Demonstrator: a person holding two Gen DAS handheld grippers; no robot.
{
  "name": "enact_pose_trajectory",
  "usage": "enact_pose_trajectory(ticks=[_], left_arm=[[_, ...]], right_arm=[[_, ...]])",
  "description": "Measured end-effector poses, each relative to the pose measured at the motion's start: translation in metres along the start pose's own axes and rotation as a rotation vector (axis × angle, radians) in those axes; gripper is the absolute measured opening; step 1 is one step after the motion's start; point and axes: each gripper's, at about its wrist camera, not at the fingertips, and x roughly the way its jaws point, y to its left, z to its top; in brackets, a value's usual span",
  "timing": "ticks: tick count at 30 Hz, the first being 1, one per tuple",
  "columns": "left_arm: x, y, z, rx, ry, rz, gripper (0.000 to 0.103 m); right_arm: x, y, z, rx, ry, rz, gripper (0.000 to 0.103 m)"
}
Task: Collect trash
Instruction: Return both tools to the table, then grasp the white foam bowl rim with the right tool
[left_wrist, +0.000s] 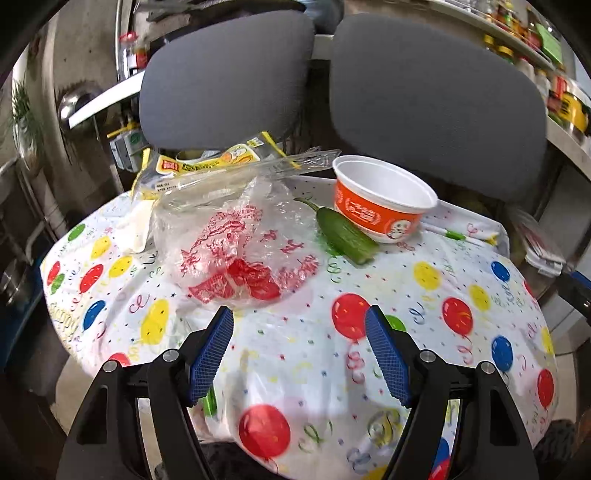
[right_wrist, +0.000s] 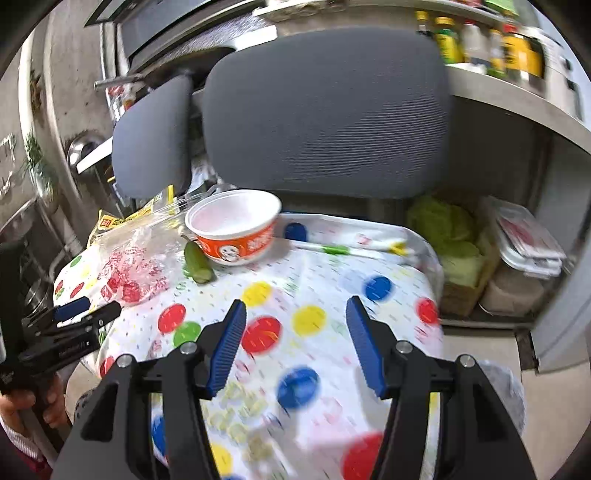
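On the balloon-print tablecloth (left_wrist: 424, 332) lie a crumpled clear plastic bag with red print (left_wrist: 240, 243), a clear plastic tray (left_wrist: 236, 177), a yellow wrapper (left_wrist: 207, 162), a green pepper piece (left_wrist: 343, 232) and an orange-and-white paper bowl (left_wrist: 384, 199). My left gripper (left_wrist: 299, 325) is open and empty, just in front of the bag. My right gripper (right_wrist: 295, 317) is open and empty over the cloth, short of the bowl (right_wrist: 236, 225) and pepper (right_wrist: 197, 262). The bag (right_wrist: 133, 262) and the left gripper (right_wrist: 88, 310) show at the left of the right wrist view.
Two grey chair backs (left_wrist: 436, 92) (left_wrist: 225, 77) stand behind the table. A wrapped straw (right_wrist: 351, 251) lies at the far right edge of the cloth. Shelves with jars (right_wrist: 491, 44) are at right, with a cabbage (right_wrist: 450, 236) and lidded boxes (right_wrist: 524, 243) below.
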Motion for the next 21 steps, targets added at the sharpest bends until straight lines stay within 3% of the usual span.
enact_pose_trajectory(ticks=[6, 14, 21], left_arm=[[0.028, -0.006, 0.019, -0.015, 0.014, -0.034, 0.074], [0.05, -0.005, 0.041, -0.023, -0.018, 0.009, 0.074], [0.069, 0.004, 0.057, -0.041, -0.028, 0.032, 0.074]], right_arm=[[0.057, 0.017, 0.039, -0.012, 0.023, 0.027, 0.056], [0.138, 0.027, 0.082, -0.029, 0.068, 0.026, 0.056], [0.195, 0.02, 0.09, -0.005, 0.141, -0.009, 0.054]])
